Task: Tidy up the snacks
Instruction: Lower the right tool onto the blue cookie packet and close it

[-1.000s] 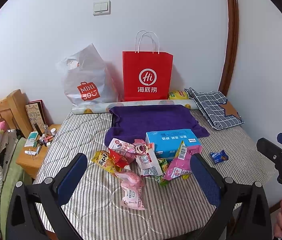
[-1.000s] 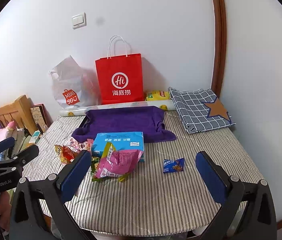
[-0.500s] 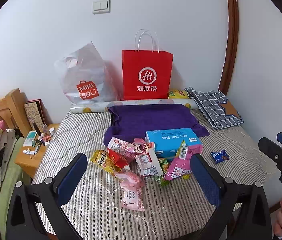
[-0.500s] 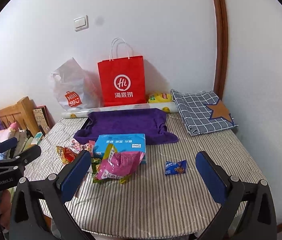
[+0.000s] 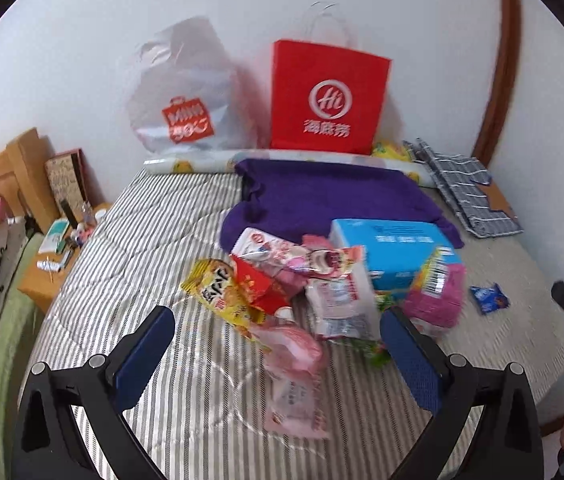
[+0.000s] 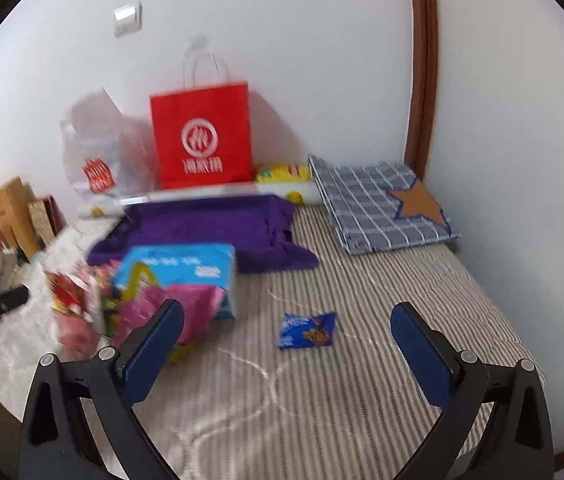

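A heap of snack packets lies on the striped bed [image 5: 154, 248]: a yellow packet [image 5: 218, 294], a red one [image 5: 260, 286], a pink pouch [image 5: 296, 380], a magenta bag [image 5: 440, 296] and a light blue box [image 5: 394, 248]. A small blue packet [image 6: 308, 330] lies apart to the right. My left gripper [image 5: 278, 356] is open and empty just above the pink pouch. My right gripper [image 6: 288, 354] is open and empty, near the small blue packet. The box [image 6: 180, 266] and magenta bag [image 6: 186, 308] show at its left.
A red paper bag [image 5: 328, 98] and a white plastic bag [image 5: 186, 96] stand against the back wall. A purple cloth [image 5: 334, 200] and a checked folded cloth [image 6: 382, 204] lie on the bed. A wooden bedside table [image 5: 62, 256] with small items stands left.
Both grippers have moved forward and down toward the bed, so the snacks look larger. The right view has swung left and is blurred. Jaws stay open.
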`<state>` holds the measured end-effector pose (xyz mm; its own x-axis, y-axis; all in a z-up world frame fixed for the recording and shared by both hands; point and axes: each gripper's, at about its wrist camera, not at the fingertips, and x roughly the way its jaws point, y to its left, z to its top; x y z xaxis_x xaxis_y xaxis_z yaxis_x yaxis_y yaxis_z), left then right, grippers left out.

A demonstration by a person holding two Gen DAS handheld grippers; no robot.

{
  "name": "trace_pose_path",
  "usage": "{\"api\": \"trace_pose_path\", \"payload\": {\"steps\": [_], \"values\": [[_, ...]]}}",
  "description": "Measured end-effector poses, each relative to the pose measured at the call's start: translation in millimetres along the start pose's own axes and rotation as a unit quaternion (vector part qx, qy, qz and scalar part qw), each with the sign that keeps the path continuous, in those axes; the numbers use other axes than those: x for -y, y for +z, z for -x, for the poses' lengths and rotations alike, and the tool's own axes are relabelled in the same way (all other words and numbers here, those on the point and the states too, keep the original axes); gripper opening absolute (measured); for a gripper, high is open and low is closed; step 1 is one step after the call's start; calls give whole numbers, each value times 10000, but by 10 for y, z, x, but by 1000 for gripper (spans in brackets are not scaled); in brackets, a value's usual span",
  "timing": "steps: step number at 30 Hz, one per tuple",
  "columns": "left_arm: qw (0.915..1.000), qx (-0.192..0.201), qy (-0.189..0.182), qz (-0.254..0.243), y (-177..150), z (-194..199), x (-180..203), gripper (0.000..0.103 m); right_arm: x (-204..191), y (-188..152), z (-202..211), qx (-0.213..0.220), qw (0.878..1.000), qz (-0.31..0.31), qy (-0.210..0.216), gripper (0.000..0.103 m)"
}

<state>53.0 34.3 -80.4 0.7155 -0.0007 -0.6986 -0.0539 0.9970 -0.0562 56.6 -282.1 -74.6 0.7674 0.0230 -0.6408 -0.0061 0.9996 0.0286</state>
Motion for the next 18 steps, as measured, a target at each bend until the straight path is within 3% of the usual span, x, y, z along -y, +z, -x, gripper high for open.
{"api": "trace_pose_path", "payload": {"steps": [9, 18], "values": [[9996, -245, 23, 147, 28, -422, -229, 102, 216, -188, -816, -783, 9968, -133, 12, 94], [9993, -335, 10, 163, 72, -555, -418, 102, 241, -243, -1364, -1454, 9891, -203, -90, 84]]}}
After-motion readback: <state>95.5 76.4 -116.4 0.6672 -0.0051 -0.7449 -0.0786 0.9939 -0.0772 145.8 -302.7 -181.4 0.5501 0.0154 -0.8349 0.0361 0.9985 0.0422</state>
